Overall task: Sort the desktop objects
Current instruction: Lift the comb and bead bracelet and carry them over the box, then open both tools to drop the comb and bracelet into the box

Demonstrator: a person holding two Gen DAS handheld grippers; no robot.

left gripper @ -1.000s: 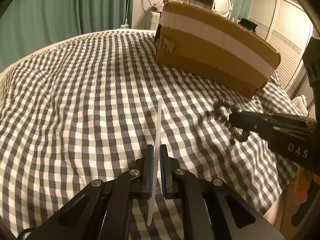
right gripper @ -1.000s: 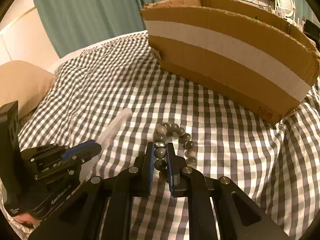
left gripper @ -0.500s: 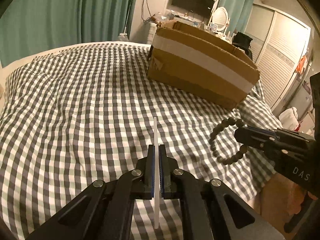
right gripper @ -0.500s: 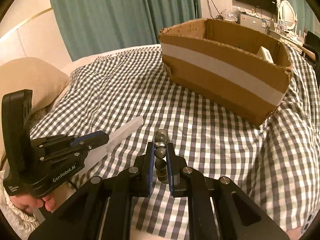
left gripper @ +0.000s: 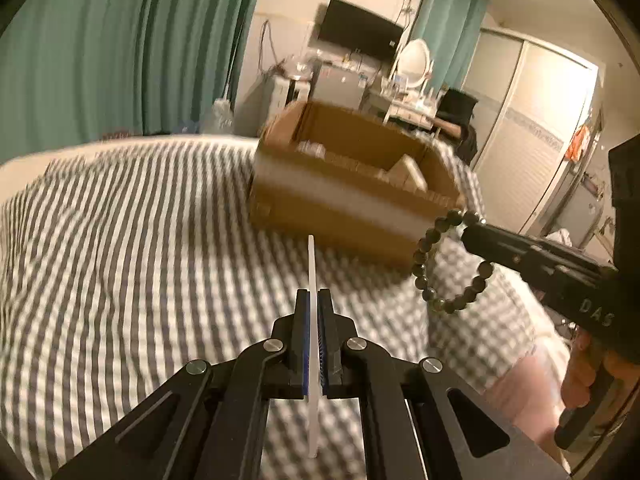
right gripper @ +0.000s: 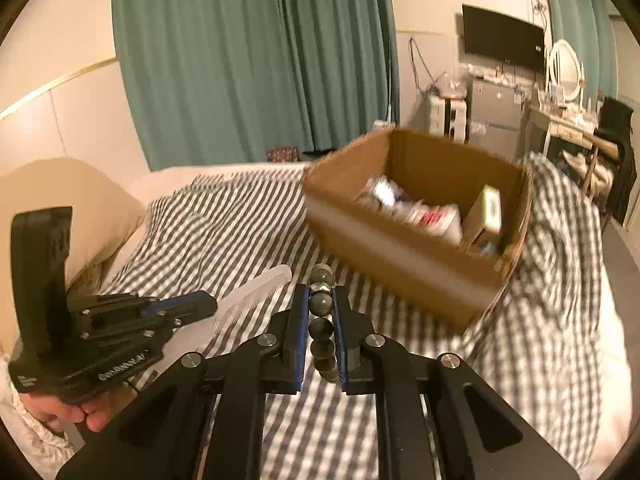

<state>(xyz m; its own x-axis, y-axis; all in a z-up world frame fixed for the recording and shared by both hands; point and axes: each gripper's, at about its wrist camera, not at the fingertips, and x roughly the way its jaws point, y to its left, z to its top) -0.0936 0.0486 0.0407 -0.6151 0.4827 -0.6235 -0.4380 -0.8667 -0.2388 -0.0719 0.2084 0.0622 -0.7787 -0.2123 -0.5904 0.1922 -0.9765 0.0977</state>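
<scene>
Carrying both items over the bed (left gripper: pixel 120 260) toward the box (right gripper: pixel 400 248). Left hand-held gripper (left gripper: pixel 314 320) is clamped on the comb (left gripper: pixel 311 264), edge-on and thin, held near one end w/ most of its length sticking fwd. Right hand-held gripper (right gripper: pixel 321 312) pinches the bracelet (left gripper: pixel 448 264) by a few beads; the rest of the loop dangles. Risks, our guess: comb pivots or slips out; bracelet swings, snags the box rim or the comb. Comb pale, translucent, fine-toothed. Beads dark, glossy, round.

blur: cardboard box (right gripper: pixel 404 256) and items inside unreadable | checked bedspread (left gripper: pixel 132 264) smeared into stripes | comb (left gripper: pixel 313 364) lower end behind jaws
</scene>
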